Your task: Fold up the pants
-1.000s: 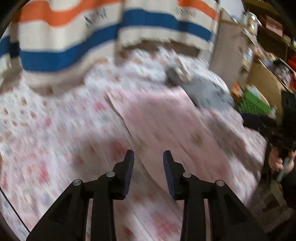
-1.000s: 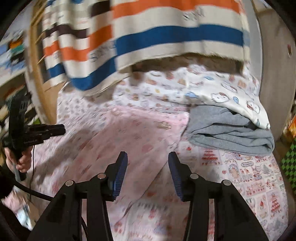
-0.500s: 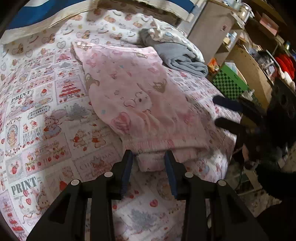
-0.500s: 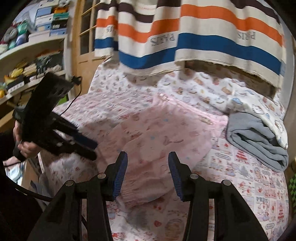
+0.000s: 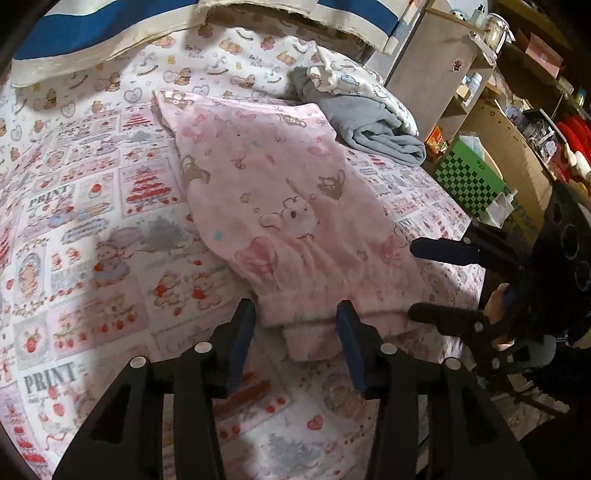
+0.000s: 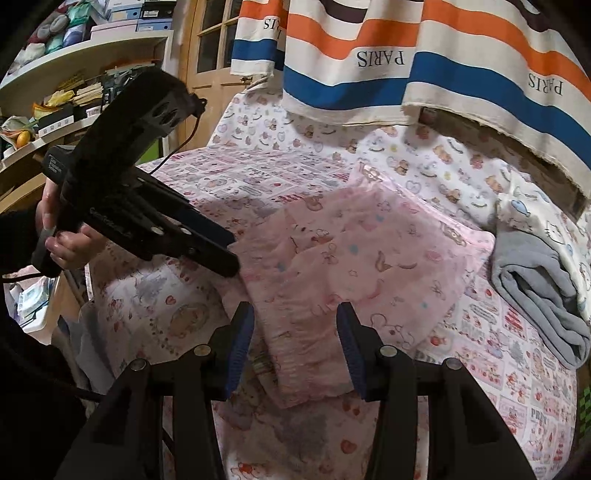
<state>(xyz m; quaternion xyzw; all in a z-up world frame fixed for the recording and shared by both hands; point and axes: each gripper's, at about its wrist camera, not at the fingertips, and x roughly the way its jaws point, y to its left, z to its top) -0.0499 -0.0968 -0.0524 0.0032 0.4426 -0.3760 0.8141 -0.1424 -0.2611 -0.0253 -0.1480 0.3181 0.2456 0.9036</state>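
Left wrist view shows the pink pants [image 5: 284, 206] lying folded lengthwise on the patterned bedsheet [image 5: 85, 229], long axis running from the cuffs at the near edge up toward the striped blanket [image 5: 74, 33] at the head. The left gripper [image 5: 295, 328] hovers at the cuffs, fingers apart and gripping nothing. The right gripper [image 5: 436, 280] hangs beside the pants' right edge, its fingers also spread. A folded grey garment [image 5: 373, 129] lies beyond the pants' far right corner. Shelves [image 6: 59, 85] stand left of the bed, with a wooden door [image 6: 210, 55] behind.
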